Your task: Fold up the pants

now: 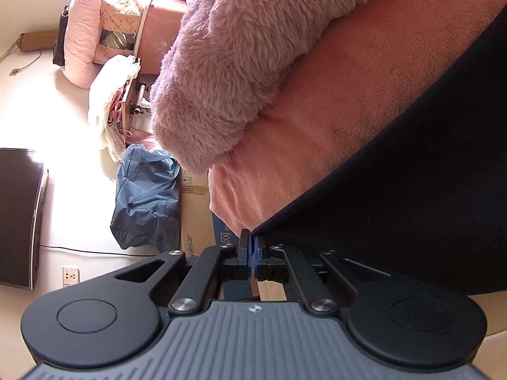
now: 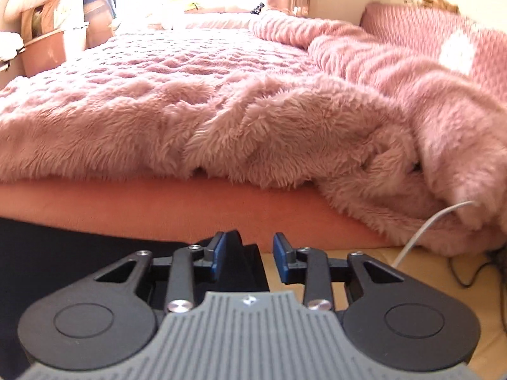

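While I stand at the bed's edge:
Left gripper (image 1: 252,247): pinched tight on black pants (image 1: 412,190).
Right gripper (image 2: 249,258): parted, my pants' corner (image 2: 244,262) between its fingers.
Mattress (image 2: 158,202): fluffy pink blanket (image 2: 221,120) on top.

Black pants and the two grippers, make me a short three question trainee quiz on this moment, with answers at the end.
1. True or false: the left gripper is shut on the black pants.
2. Which gripper stands open? A left, B right.
3. Fill in: a fluffy ____ blanket covers the bed.

Key: 1 true. 2 B, the right gripper, with a corner of the pants between its fingers. 3 pink.
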